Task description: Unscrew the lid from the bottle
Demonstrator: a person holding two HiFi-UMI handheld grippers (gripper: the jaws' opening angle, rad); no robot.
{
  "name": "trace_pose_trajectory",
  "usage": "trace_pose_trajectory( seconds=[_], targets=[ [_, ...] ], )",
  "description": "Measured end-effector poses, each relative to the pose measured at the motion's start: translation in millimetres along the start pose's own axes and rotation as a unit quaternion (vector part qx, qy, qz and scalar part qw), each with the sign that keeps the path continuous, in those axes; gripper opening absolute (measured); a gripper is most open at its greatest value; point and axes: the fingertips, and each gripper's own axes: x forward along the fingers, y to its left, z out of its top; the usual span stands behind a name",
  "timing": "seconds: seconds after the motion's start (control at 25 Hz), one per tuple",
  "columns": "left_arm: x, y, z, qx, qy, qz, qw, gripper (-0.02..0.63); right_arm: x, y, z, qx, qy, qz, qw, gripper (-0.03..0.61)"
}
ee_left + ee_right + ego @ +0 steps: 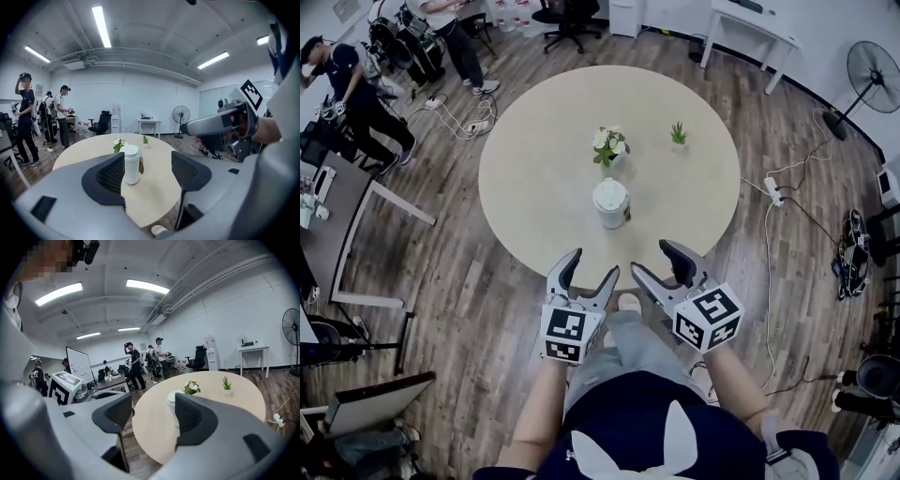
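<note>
Bottle (611,203), white, lid (609,194) on, stands upright on round table (534,178), a bit toward 6 o'clock from centre. Potted flowers (608,145) at its 12, small green plant (678,134) approx at its 1. L gripper (592,262) at bottle's 7, R gripper (651,258) at its 5, both by table's 6 o'clock edge, clear of bottle. Both jaw pairs apart, nothing btwn pads. L gripper view: bottle (131,164) shows beyond the gap.

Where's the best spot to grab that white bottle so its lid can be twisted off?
Likely the straight body of the bottle, below the lid, approached level from the near edge of the table: it stands upright, and the flowers stand behind it.
</note>
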Motion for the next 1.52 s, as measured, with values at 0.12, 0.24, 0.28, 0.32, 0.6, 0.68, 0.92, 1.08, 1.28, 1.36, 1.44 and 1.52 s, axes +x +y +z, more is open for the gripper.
trace_pose_trajectory(
  seconds=[0.12,0.24,0.28,0.32,0.6,0.68,0.92,1.08,1.28,1.36,1.44,1.52],
  targets=[
    [11.1,12.6,-7.2,0.002,0.020,0.004,0.9998,0.301,19.4,-5.6,1.9,0.000,0.016,0.010,1.000,0.285],
    [23.9,27.3,-11.0,-0.002,0.035,0.009,0.9993,0.301,37.7,-12.4,8.4,-0.004,0.030,0.020,0.999,0.290],
    [29.4,30.5,-13.0,-0.003,0.041,0.010,0.9991,0.301,42.3,-15.8,9.5,-0.005,0.034,0.022,0.999,0.291],
    [34.9,32.8,-15.7,-0.005,0.047,0.010,0.9989,0.301,46.3,-19.4,9.8,-0.005,0.038,0.025,0.999,0.293],
    [70.0,42.2,-39.9,-0.001,0.089,0.004,0.9960,0.301,74.6,-38.1,6.7,-0.021,0.067,0.048,0.996,0.315],
    [79.9,44.3,-47.6,0.000,0.099,0.006,0.9951,0.301,81.8,-44.6,4.5,-0.025,0.073,0.055,0.995,0.322],
    [100.3,58.9,-73.2,-0.003,0.131,0.025,0.9910,0.307,104.1,-61.1,-3.7,-0.036,0.097,0.079,0.992,0.342],
    [113.0,63.1,-82.2,-0.002,0.149,0.032,0.9883,0.308,118.7,-72.0,-6.6,-0.042,0.110,0.094,0.989,0.344],
    [125.2,69.5,-95.6,-0.005,0.159,0.040,0.9865,0.313,139.5,-74.3,-16.7,-0.055,0.132,0.111,0.984,0.358],
    [131.0,71.6,-99.6,-0.007,0.165,0.041,0.9855,0.313,146.6,-75.5,-19.5,-0.063,0.143,0.116,0.981,0.373],
    [138.6,71.3,-102.4,-0.005,0.171,0.042,0.9843,0.314,151.3,-78.5,-21.7,-0.069,0.153,0.120,0.979,0.384],
    [146.9,68.9,-104.5,-0.002,0.179,0.041,0.9830,0.314,154.2,-82.8,-23.4,-0.072,0.161,0.123,0.977,0.391]
  ],
)
